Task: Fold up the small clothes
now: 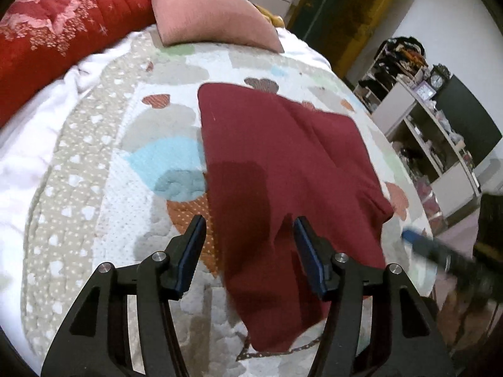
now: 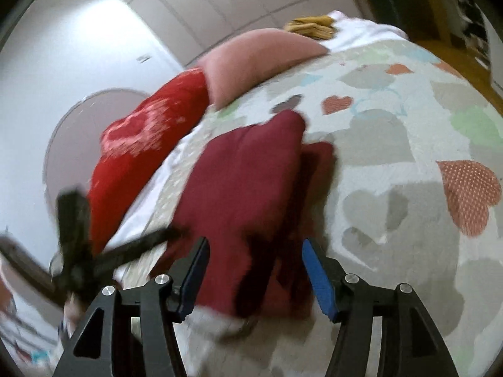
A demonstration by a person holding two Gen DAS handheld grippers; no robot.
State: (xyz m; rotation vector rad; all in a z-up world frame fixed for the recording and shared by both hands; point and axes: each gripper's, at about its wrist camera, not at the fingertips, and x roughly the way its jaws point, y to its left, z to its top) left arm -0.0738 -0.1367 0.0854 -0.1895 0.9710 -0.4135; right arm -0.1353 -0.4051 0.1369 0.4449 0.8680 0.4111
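Nearest in the left wrist view, the left gripper [image 1: 250,229] stands released, its blue-padded fingers [image 1: 309,251] spread wide and holding nothing. The near end of the maroon garment [image 1: 283,169] lies just ahead of and below them, its near corner reaching toward the bed's front edge. From there the garment runs away from the gripper up the quilt [image 1: 94,163], long axis pointing toward the head of the bed, its left edge straight and its far edge squared off. It lies flat, with a crease down the middle and a notch at the near right side. Off to the right, the right gripper [image 1: 408,235] shows only as a blur beside the cloth. In the right wrist view the right gripper [image 2: 254,251] is likewise released and empty, with the maroon garment [image 2: 245,188] spread just ahead between and beyond its fingers, a fold standing up along its right side. Farther back, a pink pillow [image 1: 207,12] and a red cushion [image 1: 63,31] rest at the head of the bed. A shelf unit [image 1: 433,144] stands beyond the bed's right edge.
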